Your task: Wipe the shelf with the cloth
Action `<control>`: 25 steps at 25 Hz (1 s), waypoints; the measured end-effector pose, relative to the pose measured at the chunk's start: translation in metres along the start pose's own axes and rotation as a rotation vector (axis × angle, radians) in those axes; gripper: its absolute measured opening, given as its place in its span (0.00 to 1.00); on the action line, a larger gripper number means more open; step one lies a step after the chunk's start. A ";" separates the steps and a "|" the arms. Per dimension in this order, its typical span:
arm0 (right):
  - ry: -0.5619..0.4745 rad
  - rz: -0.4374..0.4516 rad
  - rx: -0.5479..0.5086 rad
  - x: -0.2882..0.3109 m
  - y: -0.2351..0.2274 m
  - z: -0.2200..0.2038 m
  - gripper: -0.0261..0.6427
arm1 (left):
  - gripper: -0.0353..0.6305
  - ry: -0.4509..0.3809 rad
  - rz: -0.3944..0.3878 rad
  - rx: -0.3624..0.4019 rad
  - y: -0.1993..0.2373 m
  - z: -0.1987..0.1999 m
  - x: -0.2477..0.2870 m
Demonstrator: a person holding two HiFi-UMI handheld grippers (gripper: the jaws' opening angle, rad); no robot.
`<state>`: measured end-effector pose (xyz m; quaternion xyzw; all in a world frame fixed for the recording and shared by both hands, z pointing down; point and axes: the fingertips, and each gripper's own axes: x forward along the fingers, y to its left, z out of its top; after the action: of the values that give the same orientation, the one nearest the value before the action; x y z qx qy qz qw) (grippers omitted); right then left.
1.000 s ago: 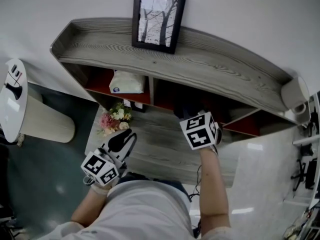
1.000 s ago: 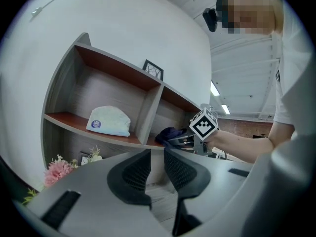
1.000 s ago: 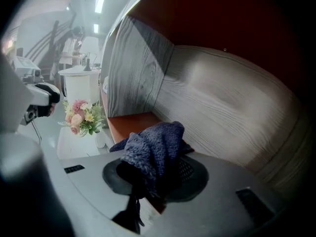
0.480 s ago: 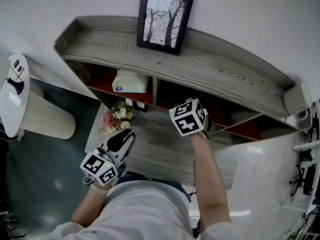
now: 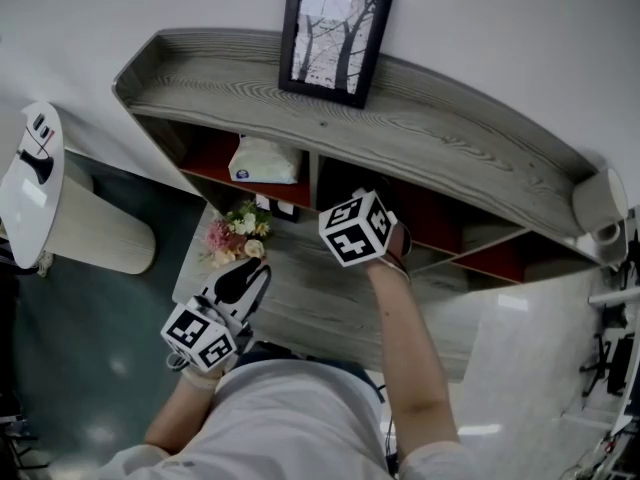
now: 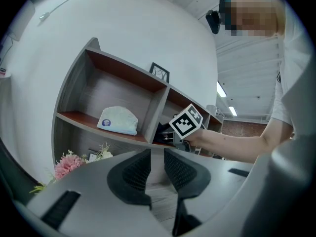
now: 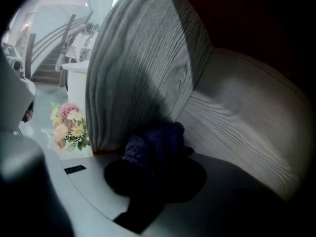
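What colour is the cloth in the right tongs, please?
The cloth is dark navy blue, clearest in the right gripper view.

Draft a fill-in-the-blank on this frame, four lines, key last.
The right tongs are shut on a dark ____.
The picture frame stands on the ____ of the shelf.
In the head view, the tissue pack lies in the shelf's ____ compartment.
The left tongs are open and hold ____.
Missing: cloth; top; left; nothing.

Dark blue cloth (image 7: pixel 154 143) bunched in compartment corner, grey wood-grain shelf (image 5: pixel 440 143) against white wall
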<state>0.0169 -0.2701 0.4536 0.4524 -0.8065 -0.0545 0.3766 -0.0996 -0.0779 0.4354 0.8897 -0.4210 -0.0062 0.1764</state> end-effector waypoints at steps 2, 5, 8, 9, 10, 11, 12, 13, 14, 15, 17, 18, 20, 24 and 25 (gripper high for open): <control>-0.014 0.011 0.022 -0.005 0.006 -0.001 0.17 | 0.19 -0.002 -0.001 0.001 0.000 0.001 0.001; -0.018 0.030 0.029 -0.011 0.015 -0.002 0.17 | 0.19 -0.004 -0.008 0.004 -0.003 0.001 0.003; -0.014 0.034 0.011 -0.019 0.023 -0.004 0.17 | 0.19 -0.006 -0.020 0.009 -0.006 0.003 0.007; -0.013 0.035 0.008 -0.022 0.026 -0.005 0.17 | 0.19 -0.006 -0.024 0.011 -0.007 0.003 0.008; -0.011 0.035 0.006 -0.024 0.029 -0.006 0.17 | 0.19 -0.005 -0.028 0.011 -0.008 0.004 0.010; -0.010 0.035 0.002 -0.027 0.031 -0.007 0.17 | 0.19 -0.005 -0.031 0.011 -0.008 0.004 0.011; -0.010 0.034 -0.004 -0.030 0.034 -0.008 0.17 | 0.19 -0.004 -0.034 0.010 -0.009 0.003 0.012; -0.013 0.031 -0.012 -0.033 0.035 -0.009 0.17 | 0.19 -0.004 -0.037 0.010 -0.009 0.003 0.013; -0.017 0.028 -0.018 -0.034 0.036 -0.010 0.17 | 0.19 -0.004 -0.040 0.010 -0.010 0.004 0.014; -0.024 0.026 -0.018 -0.036 0.036 -0.011 0.17 | 0.19 -0.003 -0.042 0.011 -0.011 0.004 0.015; -0.040 0.027 0.005 -0.038 0.033 -0.014 0.17 | 0.19 -0.002 -0.047 0.013 -0.013 0.004 0.017; -0.044 0.025 0.022 -0.040 0.031 -0.016 0.17 | 0.19 -0.001 -0.050 0.013 -0.013 0.004 0.017; -0.040 0.013 0.046 -0.043 0.025 -0.022 0.17 | 0.19 0.004 -0.055 0.014 -0.015 0.003 0.018; -0.009 -0.028 0.066 -0.051 0.011 -0.037 0.17 | 0.19 0.017 -0.069 0.019 -0.018 0.001 0.020; -0.002 -0.038 0.074 -0.053 0.007 -0.041 0.17 | 0.19 0.020 -0.074 0.021 -0.019 0.000 0.021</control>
<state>0.0551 -0.2142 0.4561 0.4813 -0.7996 -0.0321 0.3577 -0.0719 -0.0821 0.4316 0.9066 -0.3858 0.0004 0.1709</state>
